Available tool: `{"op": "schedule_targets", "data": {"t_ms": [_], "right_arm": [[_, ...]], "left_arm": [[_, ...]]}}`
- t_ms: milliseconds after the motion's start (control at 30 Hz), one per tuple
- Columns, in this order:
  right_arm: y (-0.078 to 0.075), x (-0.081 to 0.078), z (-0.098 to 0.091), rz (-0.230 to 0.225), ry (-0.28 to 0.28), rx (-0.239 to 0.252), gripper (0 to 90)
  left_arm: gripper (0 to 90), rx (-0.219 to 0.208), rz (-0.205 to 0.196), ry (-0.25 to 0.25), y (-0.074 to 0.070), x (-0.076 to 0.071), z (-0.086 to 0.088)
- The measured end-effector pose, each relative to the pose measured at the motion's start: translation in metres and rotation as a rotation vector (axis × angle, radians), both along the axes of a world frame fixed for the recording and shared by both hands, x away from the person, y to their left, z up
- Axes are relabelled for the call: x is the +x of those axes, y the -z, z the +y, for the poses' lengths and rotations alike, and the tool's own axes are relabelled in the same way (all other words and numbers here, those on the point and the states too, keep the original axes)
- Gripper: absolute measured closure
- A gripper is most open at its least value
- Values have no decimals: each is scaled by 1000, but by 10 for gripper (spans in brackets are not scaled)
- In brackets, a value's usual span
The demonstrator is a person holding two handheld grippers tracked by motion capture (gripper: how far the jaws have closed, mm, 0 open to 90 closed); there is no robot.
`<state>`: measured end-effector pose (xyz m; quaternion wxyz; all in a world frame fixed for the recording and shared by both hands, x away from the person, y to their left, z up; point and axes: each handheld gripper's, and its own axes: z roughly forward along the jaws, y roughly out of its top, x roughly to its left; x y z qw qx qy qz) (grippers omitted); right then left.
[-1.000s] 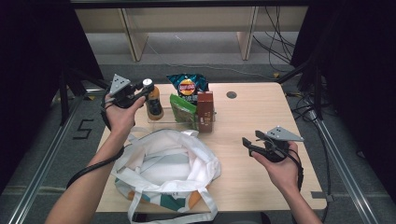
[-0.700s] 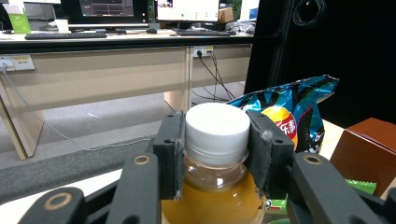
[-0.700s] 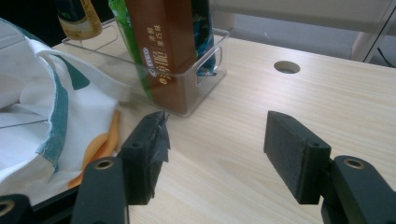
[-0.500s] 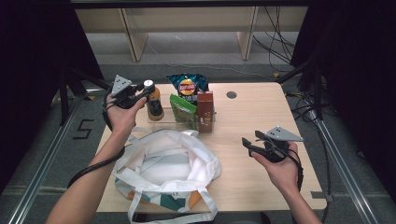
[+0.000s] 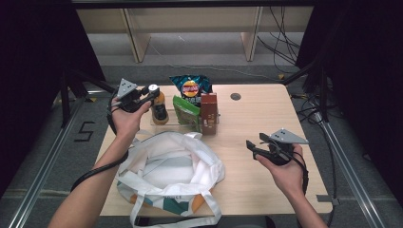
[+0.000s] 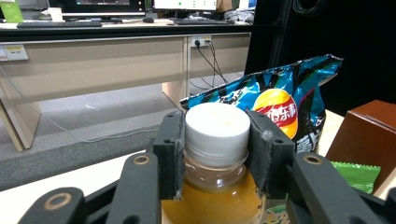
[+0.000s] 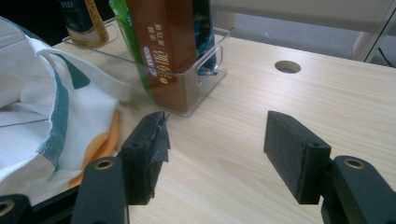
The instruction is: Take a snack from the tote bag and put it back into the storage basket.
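Observation:
A bottle of orange drink (image 5: 159,107) with a white cap (image 6: 217,127) stands at the left end of a clear plastic tray (image 5: 213,124) on the wooden table. My left gripper (image 5: 151,92) is shut on the bottle's neck, its pads (image 6: 169,149) pressing just under the cap. In the tray also stand a green packet (image 5: 185,110), a brown carton (image 5: 209,111) and a blue crisp bag (image 5: 191,86). My right gripper (image 5: 251,146) is held open over bare table at the right, with nothing between its pads (image 7: 292,151).
A white cloth bag (image 5: 168,173) with teal and orange trim lies open at the table's near left. A round cable hole (image 5: 235,96) sits behind the tray. The table (image 5: 266,109) is bordered by dark frame posts and cables (image 5: 328,156) at the right.

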<state>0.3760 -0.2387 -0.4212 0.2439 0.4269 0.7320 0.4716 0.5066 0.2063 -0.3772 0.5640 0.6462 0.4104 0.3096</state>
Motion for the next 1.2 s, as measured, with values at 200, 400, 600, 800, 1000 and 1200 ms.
{"op": "schedule_targets", "data": {"t_ms": [200, 400, 600, 800, 1000, 1200], "right_arm": [[0, -1, 1, 10, 7, 6, 399], [1, -1, 2, 17, 10, 16, 399], [1, -1, 2, 17, 9, 12, 399], [1, 0, 0, -6, -2, -10, 398], [0, -1, 1, 13, 5, -6, 398], [2, -2, 3, 17, 14, 10, 398]], "left_arm": [[589, 14, 17, 0, 5, 1, -1], [589, 22, 37, -1, 11, 2, -1], [589, 25, 46, 0, 14, 3, -2], [589, 37, 58, -4, 19, 3, -2], [589, 36, 75, -4, 26, 3, -2], [589, 36, 80, -4, 29, 4, -2]]}}
